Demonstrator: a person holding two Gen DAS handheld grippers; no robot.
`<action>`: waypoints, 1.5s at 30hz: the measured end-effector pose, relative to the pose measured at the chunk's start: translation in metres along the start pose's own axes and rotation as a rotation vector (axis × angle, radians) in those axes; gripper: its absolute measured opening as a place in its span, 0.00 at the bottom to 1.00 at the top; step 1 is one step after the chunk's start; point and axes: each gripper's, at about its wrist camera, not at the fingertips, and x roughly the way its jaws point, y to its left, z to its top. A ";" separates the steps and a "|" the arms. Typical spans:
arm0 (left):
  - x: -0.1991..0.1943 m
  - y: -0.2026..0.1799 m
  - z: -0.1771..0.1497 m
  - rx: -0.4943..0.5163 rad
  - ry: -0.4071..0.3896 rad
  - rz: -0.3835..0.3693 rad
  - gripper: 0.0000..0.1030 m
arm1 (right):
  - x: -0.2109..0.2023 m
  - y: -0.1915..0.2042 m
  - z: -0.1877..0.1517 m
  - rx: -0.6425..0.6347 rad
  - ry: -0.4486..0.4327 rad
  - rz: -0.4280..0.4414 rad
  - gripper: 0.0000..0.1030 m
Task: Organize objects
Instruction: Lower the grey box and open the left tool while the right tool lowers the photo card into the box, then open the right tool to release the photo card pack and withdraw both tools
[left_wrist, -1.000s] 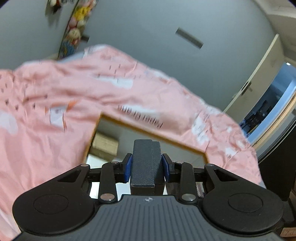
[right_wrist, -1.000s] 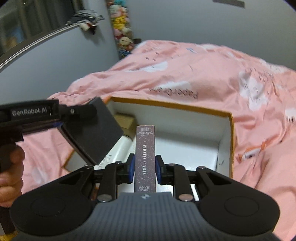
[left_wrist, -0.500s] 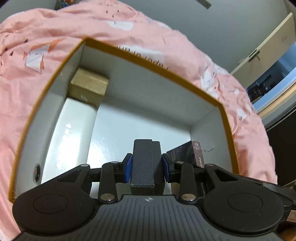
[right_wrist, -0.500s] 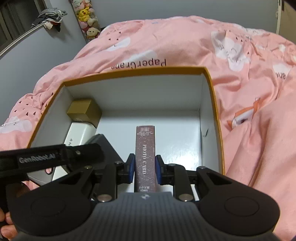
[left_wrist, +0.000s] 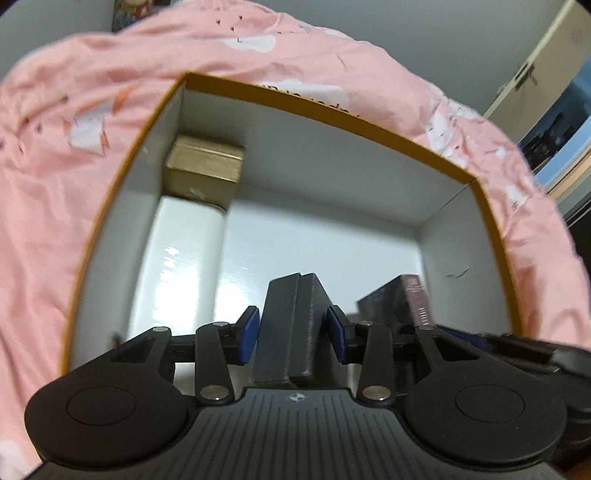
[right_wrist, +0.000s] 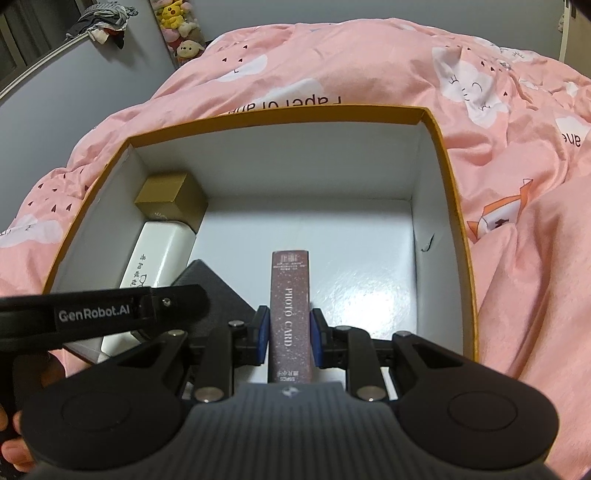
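An open orange-rimmed box (left_wrist: 325, 114) (right_wrist: 454, 206) with white inside lies on a pink bedspread. In it a gold box (left_wrist: 203, 168) (right_wrist: 171, 201) sits at the far left corner, with a white box (left_wrist: 181, 258) (right_wrist: 159, 254) in front of it. My left gripper (left_wrist: 293, 328) has spread its jaws; the black case (left_wrist: 291, 325) (right_wrist: 210, 291) stands tilted between the pads with gaps on both sides, low inside the box. My right gripper (right_wrist: 290, 336) is shut on a maroon "PHOTO CARD" box (right_wrist: 290, 310) (left_wrist: 413, 299), held over the box floor.
The pink bedspread (right_wrist: 332, 62) rises around the box on all sides. A grey wall and a shelf of plush toys (right_wrist: 181, 33) stand behind the bed. A door (left_wrist: 535, 70) is at the far right.
Both grippers have come down from above the bed into the box. The left gripper's jaws have widened, and the black case now leans loose between them.
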 end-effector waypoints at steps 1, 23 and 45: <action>-0.001 0.000 -0.001 0.015 -0.005 0.020 0.43 | 0.000 0.000 -0.001 0.000 0.002 0.001 0.23; -0.035 0.024 0.003 -0.050 -0.223 -0.064 0.43 | 0.025 0.027 -0.003 -0.037 0.064 0.042 0.23; -0.025 0.027 -0.003 -0.039 -0.189 -0.097 0.31 | 0.038 -0.003 0.016 0.019 0.223 0.019 0.36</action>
